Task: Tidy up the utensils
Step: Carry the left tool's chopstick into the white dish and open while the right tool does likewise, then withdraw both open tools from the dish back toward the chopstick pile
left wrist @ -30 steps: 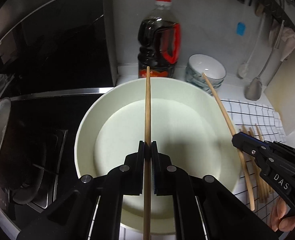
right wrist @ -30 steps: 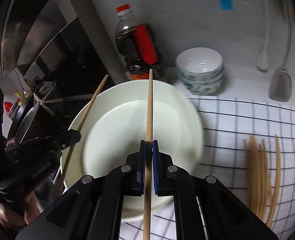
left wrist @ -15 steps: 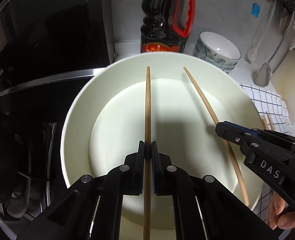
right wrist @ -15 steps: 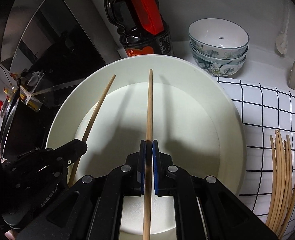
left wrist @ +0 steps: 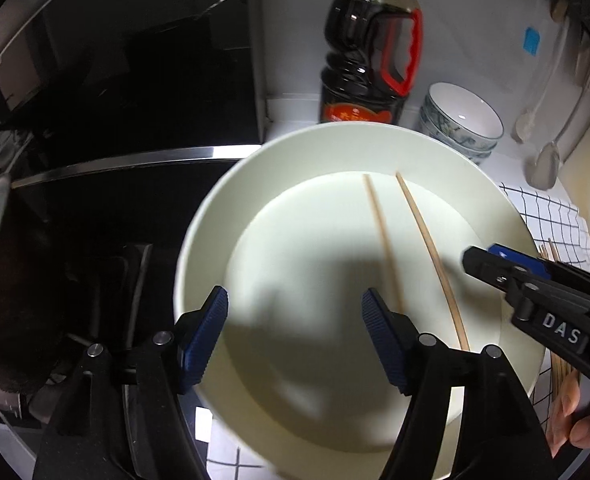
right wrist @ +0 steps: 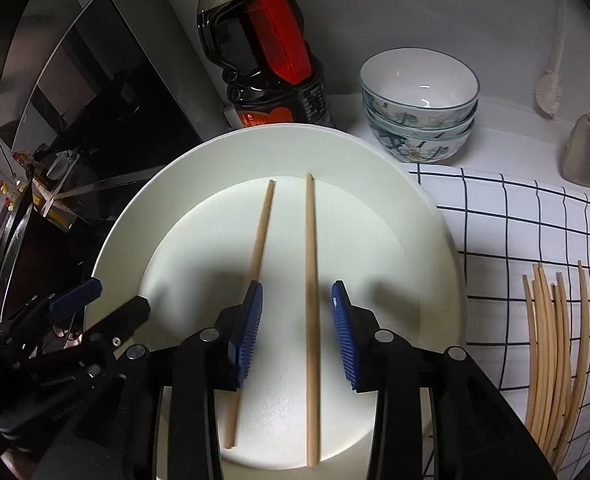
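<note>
Two wooden chopsticks lie loose, side by side, in the wide cream plate [left wrist: 199,240] [right wrist: 427,216]. My left gripper [left wrist: 295,336] hangs over the plate with its jaws opening wide and nothing between the pads. The left chopstick [left wrist: 383,240] [right wrist: 257,256] rests just beyond its right finger. My right gripper [right wrist: 297,320] has its jaws opening too. The right chopstick [right wrist: 311,272] [left wrist: 431,256] lies between its pads, touching neither. Each gripper shows in the other's view: the right gripper [left wrist: 491,258] at the plate's right side, the left gripper [right wrist: 107,304] at its left.
A dark sauce bottle [right wrist: 263,64] with a red handle and stacked patterned bowls [right wrist: 419,108] stand behind the plate. A bundle of several chopsticks [right wrist: 555,344] lies on the checked cloth [right wrist: 515,224] to the right. A black cooktop [left wrist: 115,216] lies left; ladles [left wrist: 543,160] hang on the wall.
Both grippers were shut on a chopstick each above the plate. Both sank closer to the plate, then let go, and the two chopsticks now lie in it.
</note>
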Demonstrator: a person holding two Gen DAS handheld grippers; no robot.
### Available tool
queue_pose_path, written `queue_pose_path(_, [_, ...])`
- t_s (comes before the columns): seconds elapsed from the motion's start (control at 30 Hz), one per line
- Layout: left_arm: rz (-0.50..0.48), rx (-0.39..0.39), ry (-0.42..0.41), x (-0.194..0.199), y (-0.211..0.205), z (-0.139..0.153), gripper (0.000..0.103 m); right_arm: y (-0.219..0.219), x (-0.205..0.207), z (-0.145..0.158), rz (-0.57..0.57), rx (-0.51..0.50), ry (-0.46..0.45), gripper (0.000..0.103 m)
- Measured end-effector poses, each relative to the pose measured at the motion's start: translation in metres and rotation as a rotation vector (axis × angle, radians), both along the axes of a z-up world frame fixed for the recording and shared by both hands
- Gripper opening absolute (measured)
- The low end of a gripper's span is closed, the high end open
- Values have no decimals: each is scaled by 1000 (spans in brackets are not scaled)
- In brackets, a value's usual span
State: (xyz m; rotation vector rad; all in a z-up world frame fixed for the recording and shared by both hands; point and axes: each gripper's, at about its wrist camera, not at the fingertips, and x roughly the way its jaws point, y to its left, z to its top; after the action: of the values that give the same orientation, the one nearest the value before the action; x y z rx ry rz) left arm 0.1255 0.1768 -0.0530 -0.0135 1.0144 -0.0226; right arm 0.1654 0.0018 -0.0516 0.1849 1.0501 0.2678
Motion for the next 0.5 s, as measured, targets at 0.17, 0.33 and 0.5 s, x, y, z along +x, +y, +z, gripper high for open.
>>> queue_pose_path(0.17, [36, -12, -11, -11, 13, 7, 79, -5, -17, 6, -17, 2, -17, 43])
queue_pose_path(0.33, [30, -11, -21, -23, 12, 12, 82, -4, -34, 10, -15, -2, -25, 47])
queue_pose_path(0.5, [14, -20, -10, -31, 4, 12, 83, 0, -51, 13, -6, -14, -34, 51])
